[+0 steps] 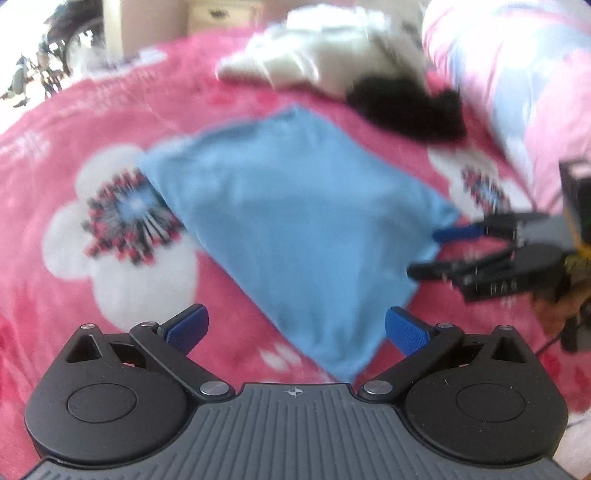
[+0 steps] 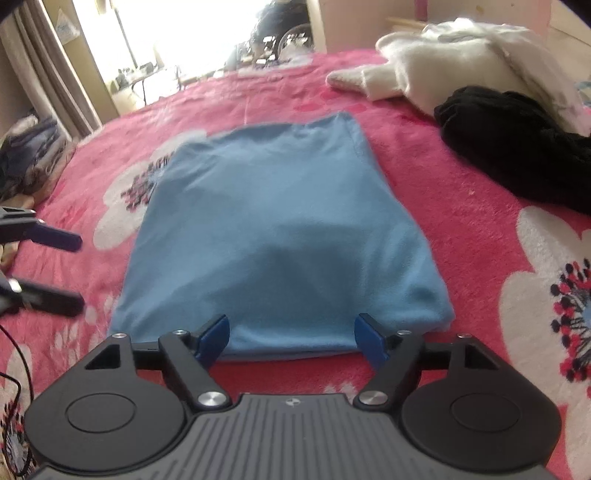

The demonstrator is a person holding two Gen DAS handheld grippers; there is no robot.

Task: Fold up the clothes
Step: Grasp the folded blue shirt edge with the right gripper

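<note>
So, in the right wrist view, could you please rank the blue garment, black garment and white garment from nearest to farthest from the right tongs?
1. Blue garment: straight ahead of the open right tongs.
2. Black garment: to the right, farther off.
3. White garment: far right, beyond the black one.

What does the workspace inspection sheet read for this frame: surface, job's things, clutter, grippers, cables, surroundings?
Surface: bed under a pink floral blanket.
Job's things: blue garment lying flat in a folded rectangle; white garment and black garment bunched up beyond it, touching each other.
Clutter: pink and blue bedding heaped at the bed's edge.
Grippers: left gripper open at one corner of the blue garment, holding nothing; right gripper open at its near edge, holding nothing.
Cables: red and black cable on the blanket near the left gripper.
Surroundings: bright window, curtain, pile of dark fabric beside the bed.
</note>
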